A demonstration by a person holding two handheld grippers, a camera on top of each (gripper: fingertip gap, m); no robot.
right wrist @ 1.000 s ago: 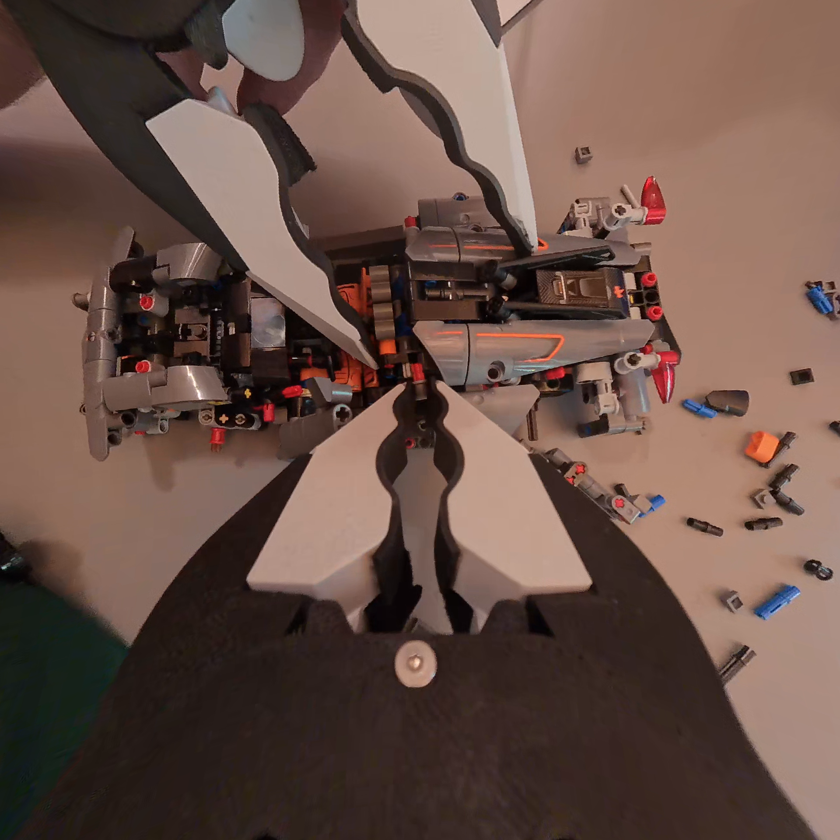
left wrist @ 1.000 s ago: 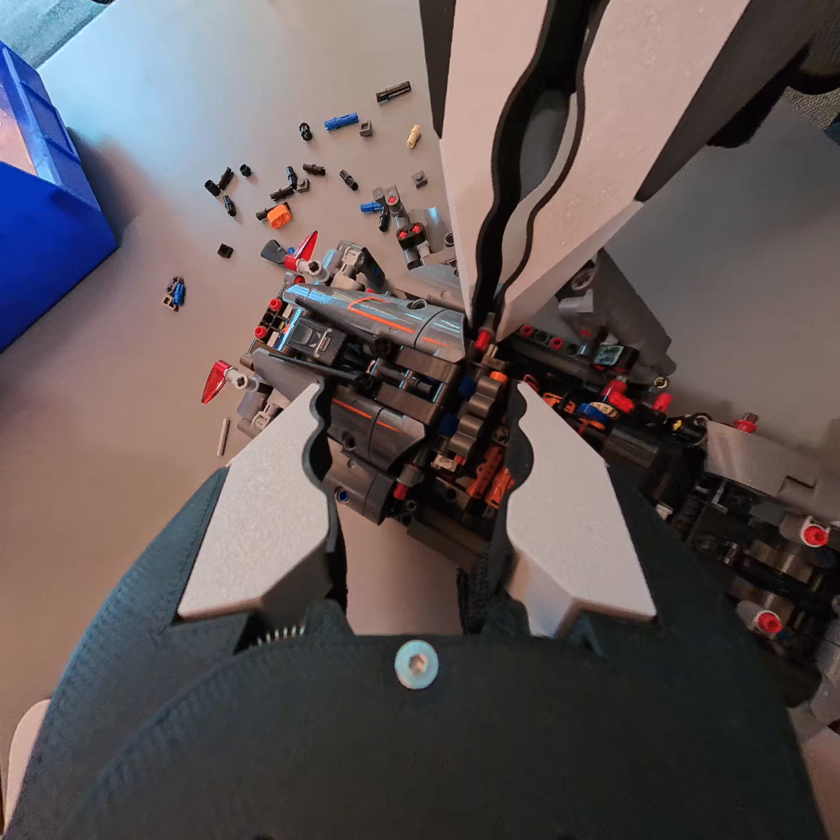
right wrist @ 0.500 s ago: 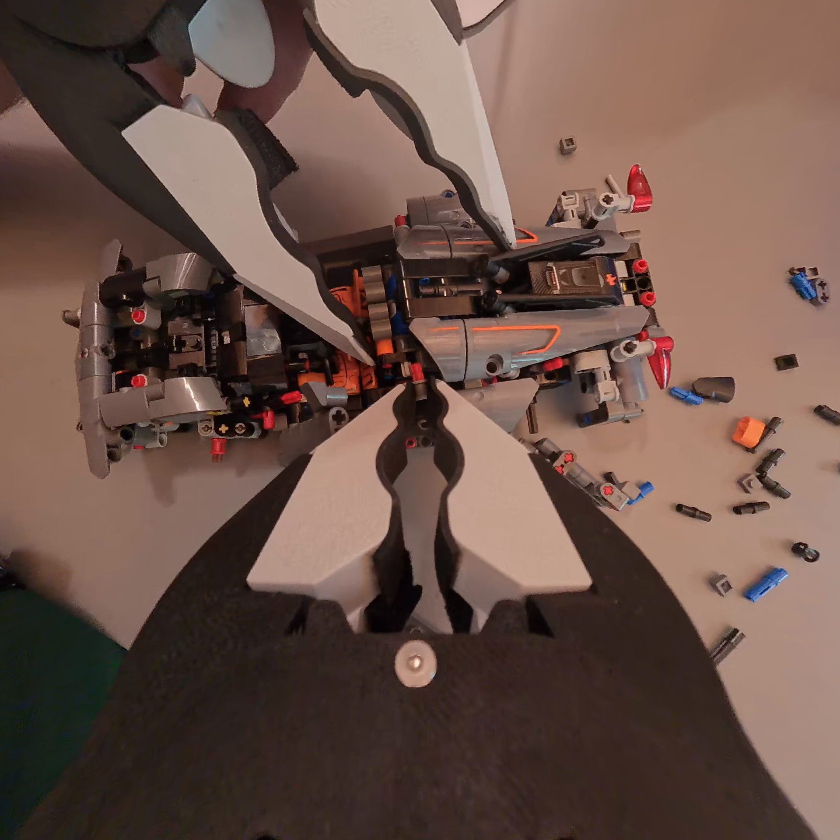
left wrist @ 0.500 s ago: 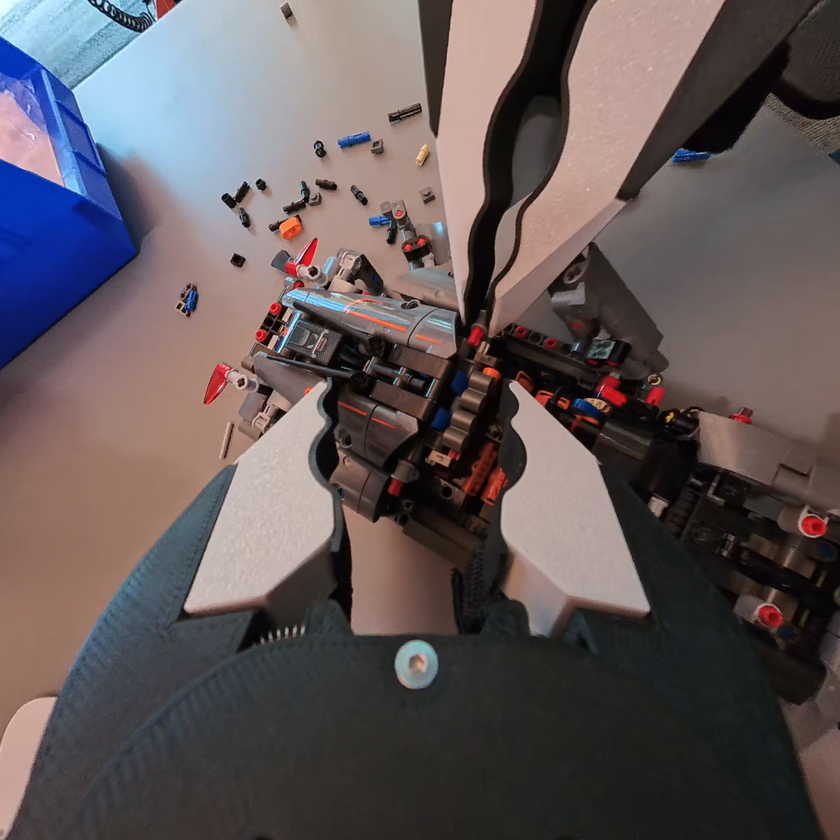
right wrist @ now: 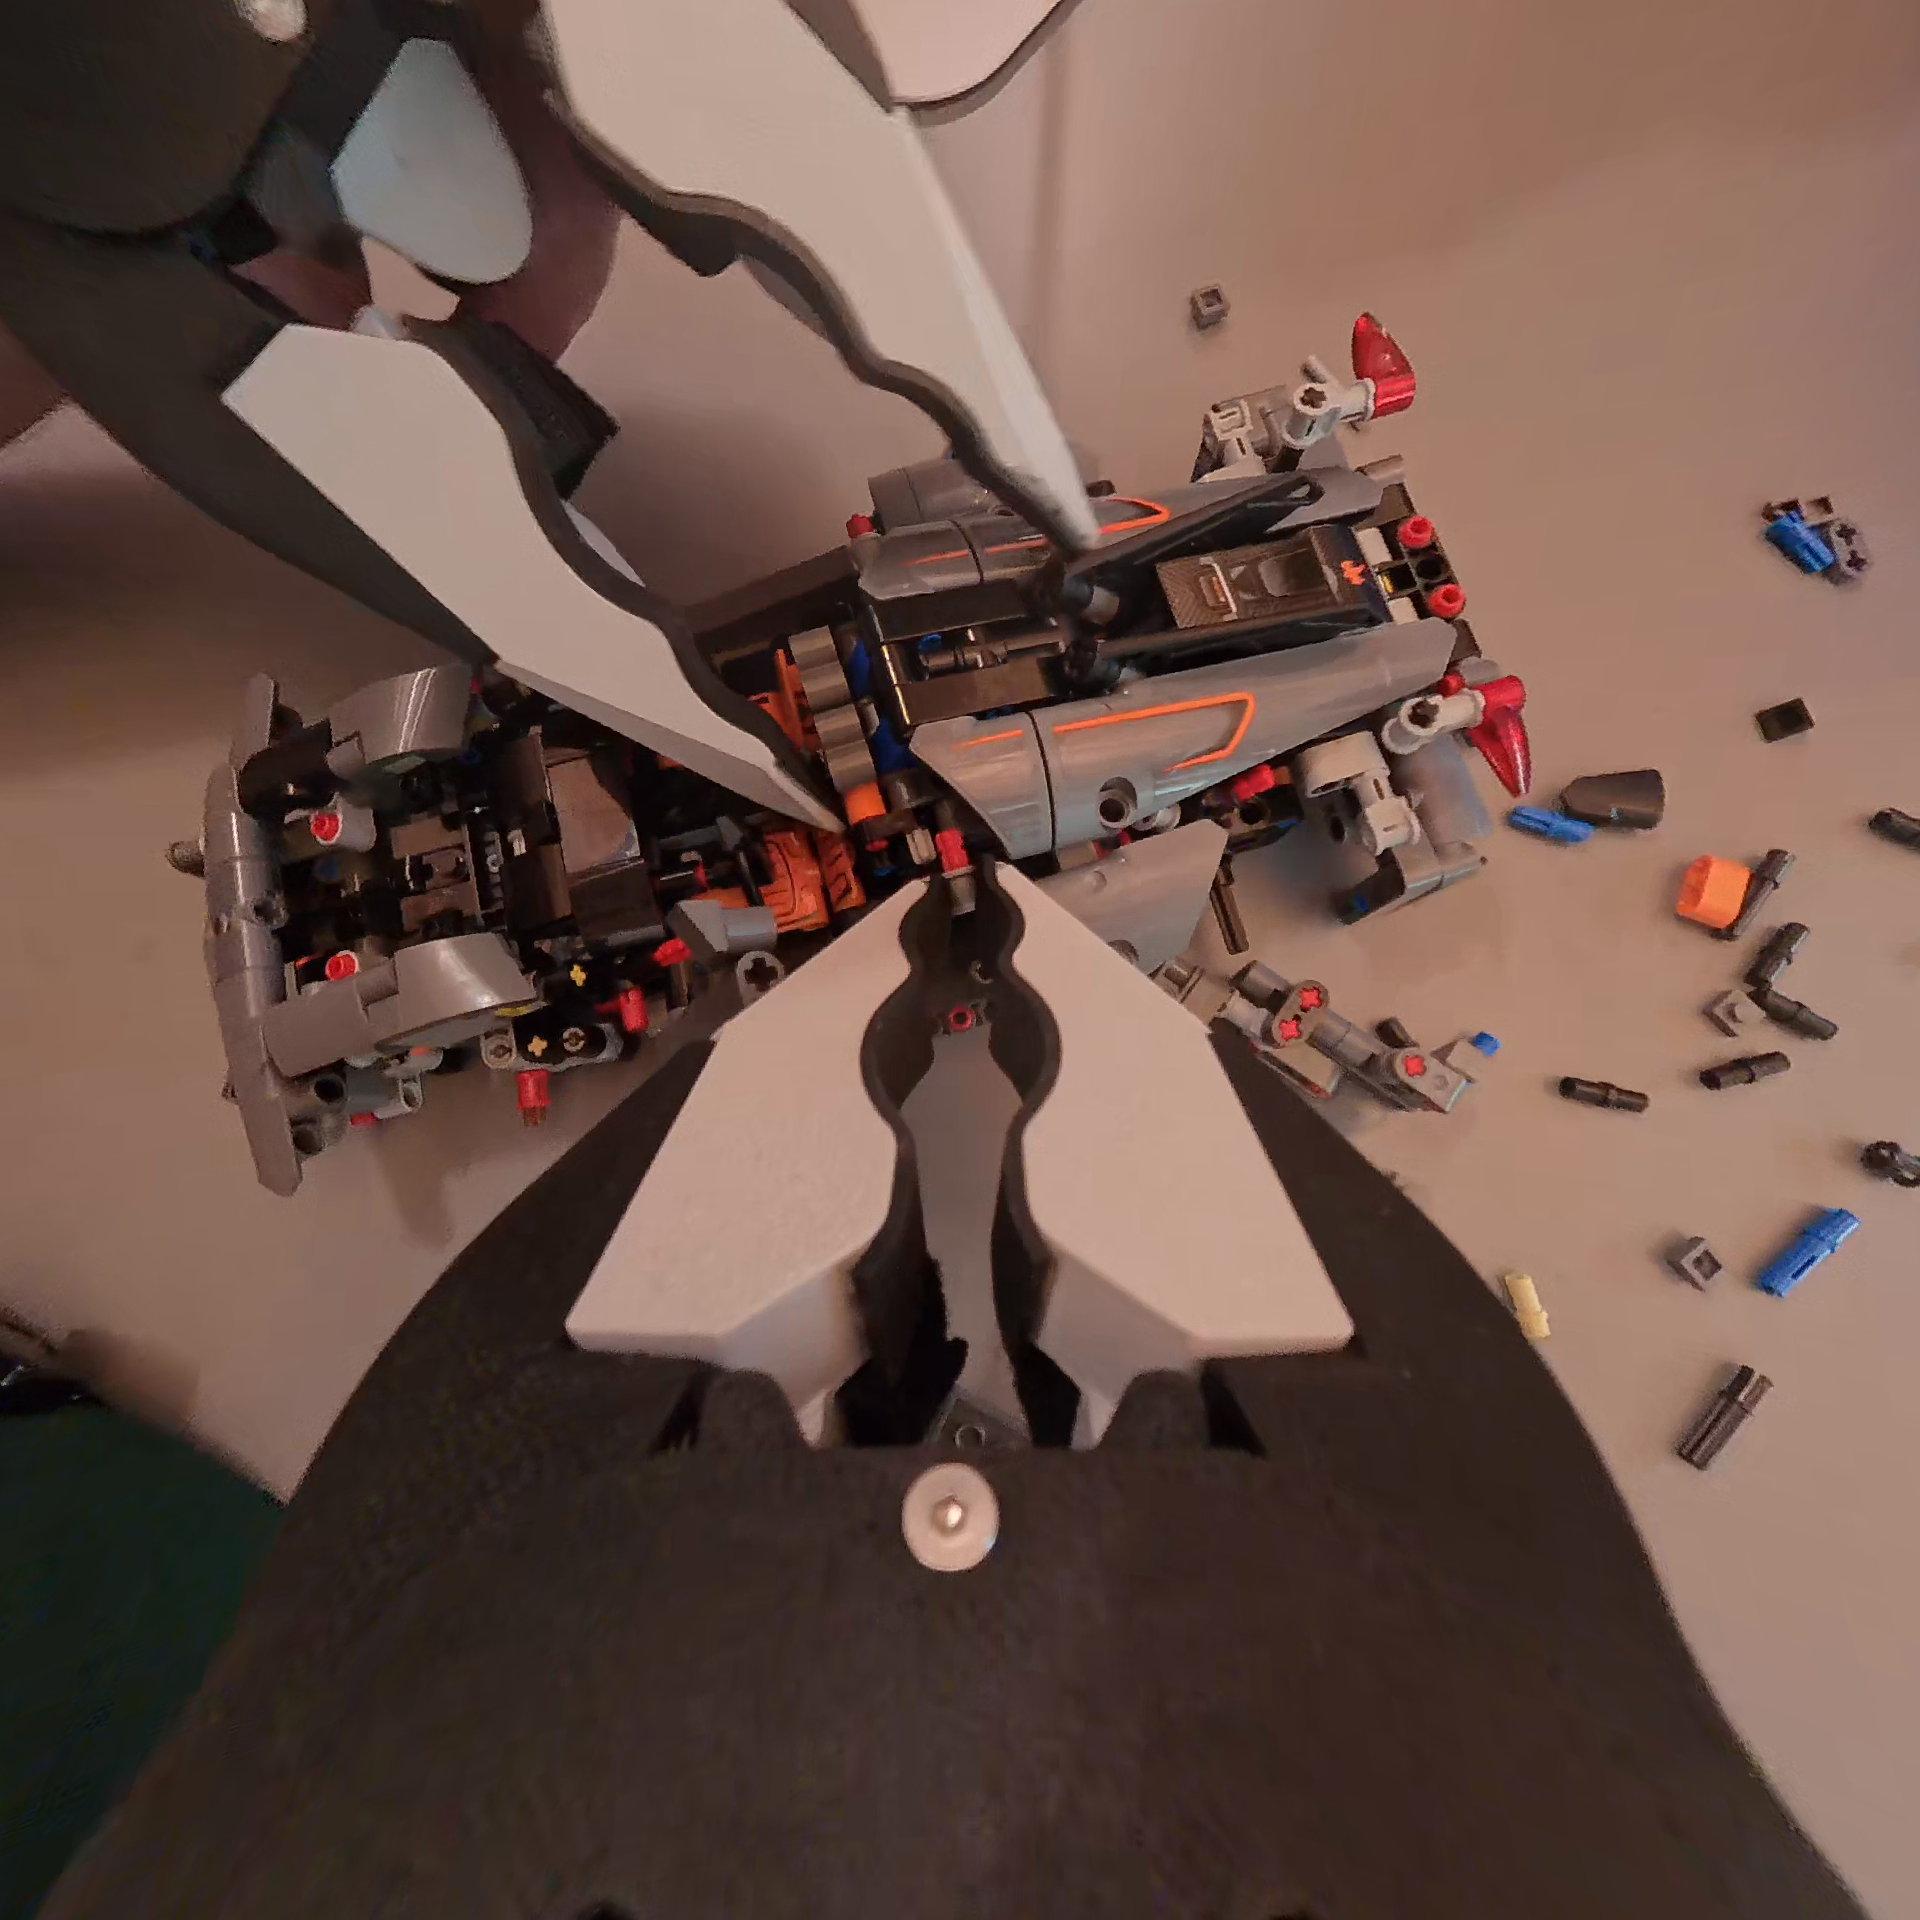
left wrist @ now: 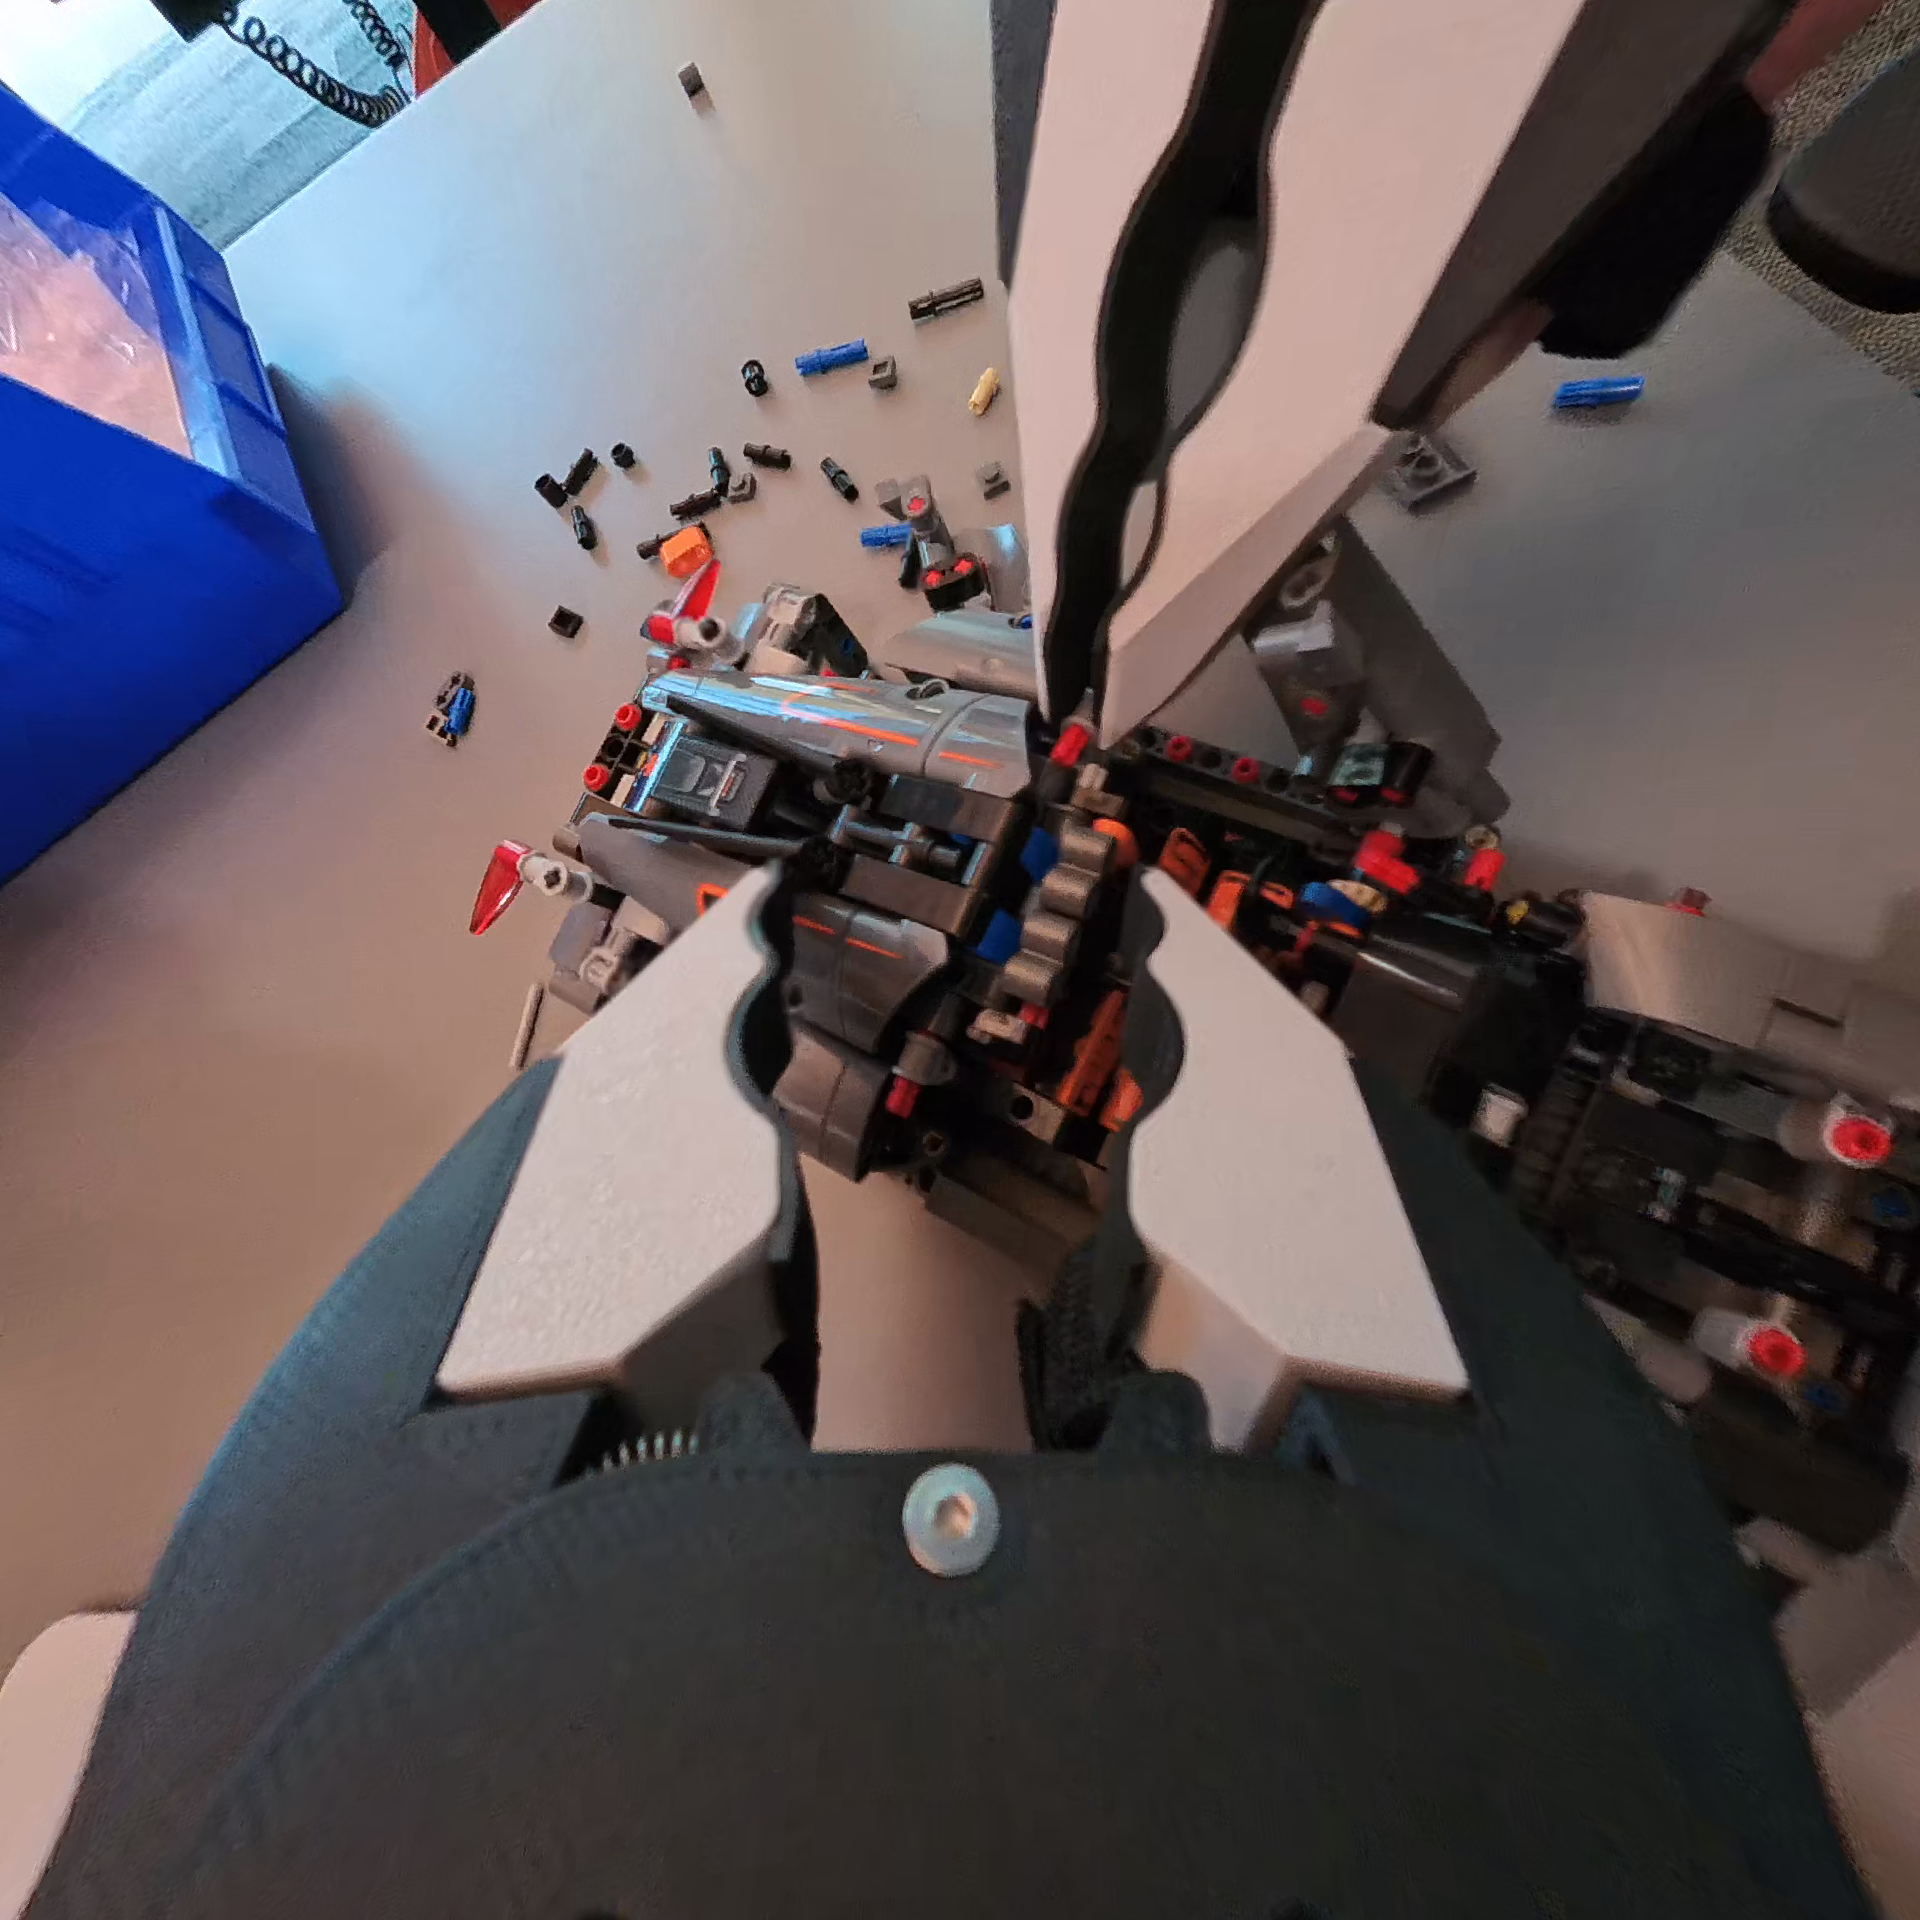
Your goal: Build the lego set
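The grey, black and orange lego model (left wrist: 914, 748) lies on the table and also shows in the right wrist view (right wrist: 1143, 727). My left gripper (left wrist: 956, 894) is open, its fingers straddling the model's middle with the tips resting on top. It also enters the right wrist view from above (right wrist: 956, 681). My right gripper (right wrist: 956, 878) is shut on a small red pin (right wrist: 951, 847) at the model's near edge. It comes down from the top of the left wrist view (left wrist: 1070, 707), with the red pin (left wrist: 1070, 743) at its tips.
Loose black, blue, grey and orange pieces (left wrist: 727, 488) lie beyond the model, and also to its right in the right wrist view (right wrist: 1756, 1039). A blue bin (left wrist: 156, 623) stands at the left. A small grey sub-assembly (right wrist: 1340, 1039) lies beside the model. Less than 4 cm separates the two grippers' tips.
My left jaws have narrowed a little over the model. Both views have shifted slightly. The right gripper stays shut on the red pin at the same spot.
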